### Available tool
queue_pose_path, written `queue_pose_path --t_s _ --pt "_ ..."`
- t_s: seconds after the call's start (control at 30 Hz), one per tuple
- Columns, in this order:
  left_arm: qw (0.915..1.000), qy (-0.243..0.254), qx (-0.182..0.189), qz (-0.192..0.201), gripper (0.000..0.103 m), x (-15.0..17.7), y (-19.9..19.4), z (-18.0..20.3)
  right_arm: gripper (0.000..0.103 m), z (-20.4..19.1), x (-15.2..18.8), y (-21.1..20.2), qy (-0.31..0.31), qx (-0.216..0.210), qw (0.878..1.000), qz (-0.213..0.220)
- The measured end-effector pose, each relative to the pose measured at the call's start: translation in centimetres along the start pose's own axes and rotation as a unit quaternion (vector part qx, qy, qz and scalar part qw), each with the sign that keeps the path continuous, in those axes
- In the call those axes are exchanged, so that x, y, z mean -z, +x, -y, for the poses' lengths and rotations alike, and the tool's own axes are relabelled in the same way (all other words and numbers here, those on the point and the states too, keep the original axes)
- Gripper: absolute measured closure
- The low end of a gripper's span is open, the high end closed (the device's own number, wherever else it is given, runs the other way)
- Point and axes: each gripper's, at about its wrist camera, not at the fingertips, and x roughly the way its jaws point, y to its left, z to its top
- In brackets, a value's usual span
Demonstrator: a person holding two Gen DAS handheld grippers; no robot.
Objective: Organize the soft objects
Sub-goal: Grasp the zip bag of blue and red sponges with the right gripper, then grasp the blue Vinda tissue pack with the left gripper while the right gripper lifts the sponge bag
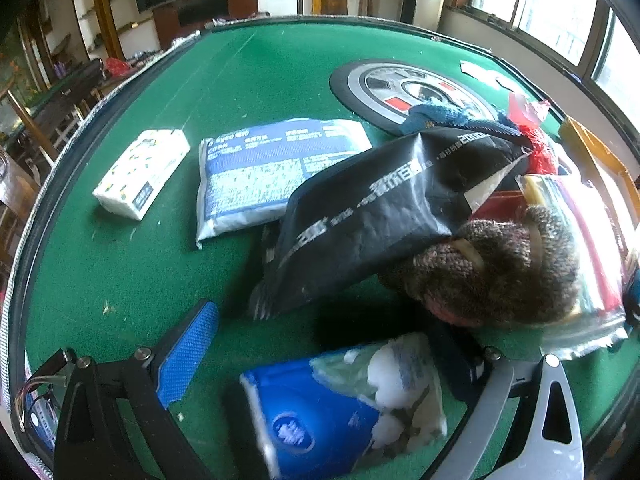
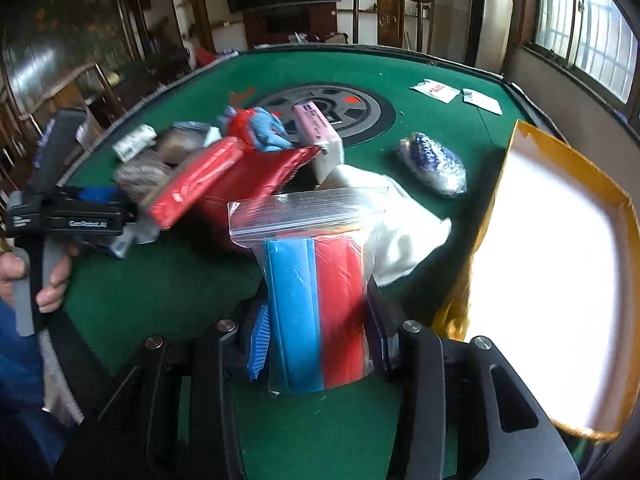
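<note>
The right gripper squeezes a clear zip bag with blue and red pieces inside, held up near the open yellow box on the right. The plastic looks smooth and shiny, so it may slip out. The left gripper is wide apart around a soft blue and white pack, which may fall. A bumpy knitted hat lies further off.

table felt: we see plain green
tissue pack: white, small yellow-and-dark print
zip bag: clear, blue and red inside
</note>
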Motion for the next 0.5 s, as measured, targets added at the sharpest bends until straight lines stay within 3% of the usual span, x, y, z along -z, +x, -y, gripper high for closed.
queue_pose_path --t_s 0.27,0.5 --pt "0.9962 -0.02 0.069 -0.048 0.003 1.1 -2.0 -2.2 0.063 -0.2 0.7 -1.2 0.019 -0.038 0.998 0.034" --pt "0.998 -0.003 0.047 -0.042 0.003 3.1 -4.2 -2.0 0.063 0.0 0.7 -1.4 0.023 -0.052 0.997 0.044"
